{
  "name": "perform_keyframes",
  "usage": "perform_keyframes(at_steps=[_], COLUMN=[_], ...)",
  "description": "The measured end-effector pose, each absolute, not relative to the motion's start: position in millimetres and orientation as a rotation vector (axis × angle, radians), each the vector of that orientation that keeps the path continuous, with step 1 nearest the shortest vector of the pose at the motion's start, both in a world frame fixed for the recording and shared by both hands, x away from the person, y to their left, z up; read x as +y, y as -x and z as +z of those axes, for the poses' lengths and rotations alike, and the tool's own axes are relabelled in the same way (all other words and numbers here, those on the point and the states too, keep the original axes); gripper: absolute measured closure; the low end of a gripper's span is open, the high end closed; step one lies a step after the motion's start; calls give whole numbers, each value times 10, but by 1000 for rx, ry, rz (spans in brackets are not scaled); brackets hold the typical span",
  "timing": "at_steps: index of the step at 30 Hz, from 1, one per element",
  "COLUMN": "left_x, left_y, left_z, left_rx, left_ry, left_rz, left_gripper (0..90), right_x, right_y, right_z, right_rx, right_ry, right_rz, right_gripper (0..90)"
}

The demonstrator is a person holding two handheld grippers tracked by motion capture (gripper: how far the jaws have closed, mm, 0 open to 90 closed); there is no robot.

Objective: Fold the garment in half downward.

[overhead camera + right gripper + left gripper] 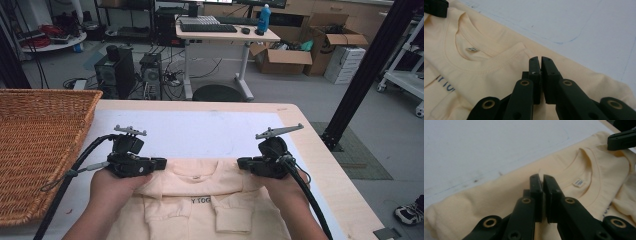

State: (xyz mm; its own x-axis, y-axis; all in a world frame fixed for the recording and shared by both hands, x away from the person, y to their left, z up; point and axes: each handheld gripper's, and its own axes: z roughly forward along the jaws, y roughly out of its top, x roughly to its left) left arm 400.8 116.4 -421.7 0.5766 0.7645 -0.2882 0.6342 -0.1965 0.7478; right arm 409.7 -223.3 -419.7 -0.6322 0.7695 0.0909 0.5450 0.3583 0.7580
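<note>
Near worktop's front edge: folded cream shirt (200, 195), soft, limp; best pinched at shoulders. Left hand-held gripper (541, 178) and right hand-held gripper (540, 60) clenched on shirt fabric.

Cream shirt (200, 192), white table (200, 132)

Lighting: even, soft indoor light, no glare
High view slightly soft; both gripper views blur their near black jaws, faint shadows

Wicker basket (40, 145) on the table's (320, 165) left edge; beyond the table, a desk (227, 34) bearing keyboard (207, 28) and blue bottle (263, 19), computer towers (117, 72) to its left, cardboard boxes (285, 57) to its right.
</note>
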Motion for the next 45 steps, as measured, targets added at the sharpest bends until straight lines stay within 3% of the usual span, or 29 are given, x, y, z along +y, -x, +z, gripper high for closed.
perform_keyframes(at_steps=[7, 18, 21, 23, 25, 32, 37, 45], left_x=[1211, 1241, 1299, 1330, 1378, 1526, 1582, 1611], left_y=[-3671, -2789, -2604, -2556, -2514, -2603, -2747, -2850], left_z=[-4088, -4193, -4220, -4214, -4192, -4094, -4109, -4176], left_rx=[1090, 1118, 1131, 1136, 1140, 1168, 1199, 1229], left_ry=[-1871, -1839, -1830, -1824, -1813, -1772, -1753, -1783], left_rz=[189, 204, 184, 177, 166, 189, 210, 266], left_gripper=[861, 849, 755, 620, 600, 462, 381, 276], right_x=[-2284, -2392, -2429, -2456, -2471, -2458, -2407, -2304], right_y=[-3782, -2912, -2700, -2599, -2552, -2651, -2903, -3290], right_z=[-4083, -4081, -4083, -4063, -4032, -3940, -3936, -3962], right_rx=[2309, 2292, 2276, 2264, 2245, 2202, 2194, 2214], right_ry=[-1125, -1077, -1081, -1086, -1089, -1097, -1100, -1102], right_rz=[1183, 1232, 1247, 1248, 1253, 1249, 1239, 1205], right_gripper=[868, 861, 838, 812, 805, 669, 505, 347])
